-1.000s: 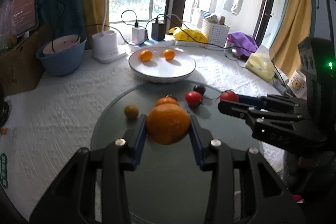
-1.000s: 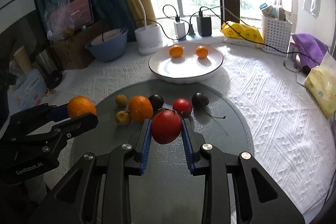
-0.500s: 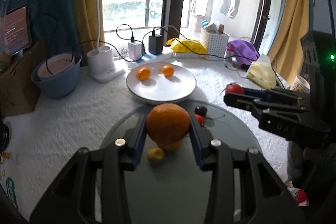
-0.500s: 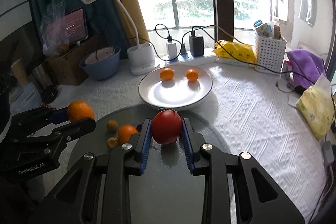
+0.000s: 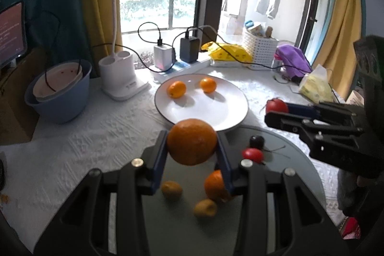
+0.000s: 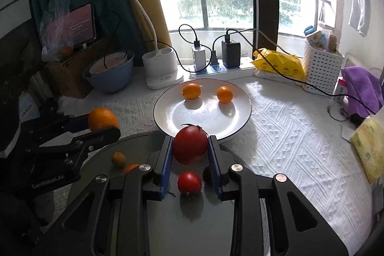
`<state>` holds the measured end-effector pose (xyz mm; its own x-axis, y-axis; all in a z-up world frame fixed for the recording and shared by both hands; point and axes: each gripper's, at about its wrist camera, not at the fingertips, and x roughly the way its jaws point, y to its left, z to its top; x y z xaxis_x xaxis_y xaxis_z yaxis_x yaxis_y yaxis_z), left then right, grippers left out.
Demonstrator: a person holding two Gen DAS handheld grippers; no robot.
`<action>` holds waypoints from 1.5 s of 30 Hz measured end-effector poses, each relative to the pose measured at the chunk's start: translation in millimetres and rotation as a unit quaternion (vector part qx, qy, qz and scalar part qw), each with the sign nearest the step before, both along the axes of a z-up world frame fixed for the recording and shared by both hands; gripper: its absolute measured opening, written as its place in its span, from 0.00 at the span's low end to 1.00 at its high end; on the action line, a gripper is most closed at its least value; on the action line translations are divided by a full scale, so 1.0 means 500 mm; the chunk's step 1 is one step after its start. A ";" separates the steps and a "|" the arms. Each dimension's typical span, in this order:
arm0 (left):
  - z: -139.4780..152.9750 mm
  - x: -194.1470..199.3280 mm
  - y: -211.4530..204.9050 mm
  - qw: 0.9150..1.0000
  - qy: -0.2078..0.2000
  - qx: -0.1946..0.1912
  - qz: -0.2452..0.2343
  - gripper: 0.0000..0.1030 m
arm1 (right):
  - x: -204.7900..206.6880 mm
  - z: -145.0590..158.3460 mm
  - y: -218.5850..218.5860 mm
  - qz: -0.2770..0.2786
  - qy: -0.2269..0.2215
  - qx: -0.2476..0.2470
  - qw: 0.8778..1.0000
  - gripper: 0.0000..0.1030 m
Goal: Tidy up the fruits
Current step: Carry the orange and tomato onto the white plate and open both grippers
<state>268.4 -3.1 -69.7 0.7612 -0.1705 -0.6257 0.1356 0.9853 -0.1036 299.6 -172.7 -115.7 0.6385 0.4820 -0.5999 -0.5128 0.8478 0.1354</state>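
Aloft over the round dark-grey mat (image 5: 276,196), the left tongs (image 5: 192,145) clamp a large round orange (image 5: 192,145), while the right tongs (image 6: 190,145) clamp a big red tomato (image 6: 190,145). Both fruits hang at the near rim of the white round plate (image 6: 172,116), which carries two small tangerines (image 6: 191,91).
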 end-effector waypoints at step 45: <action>-0.055 0.203 0.050 0.997 0.070 -0.042 -0.006 0.42 | 0.162 -0.071 0.074 -0.019 0.049 -0.021 0.998 0.51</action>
<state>370.0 21.9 -97.2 0.6656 -0.2356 -0.7082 0.1267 0.9708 -0.2038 380.4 -135.8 -151.4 0.5929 0.4309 -0.6803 -0.4659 0.8726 0.1466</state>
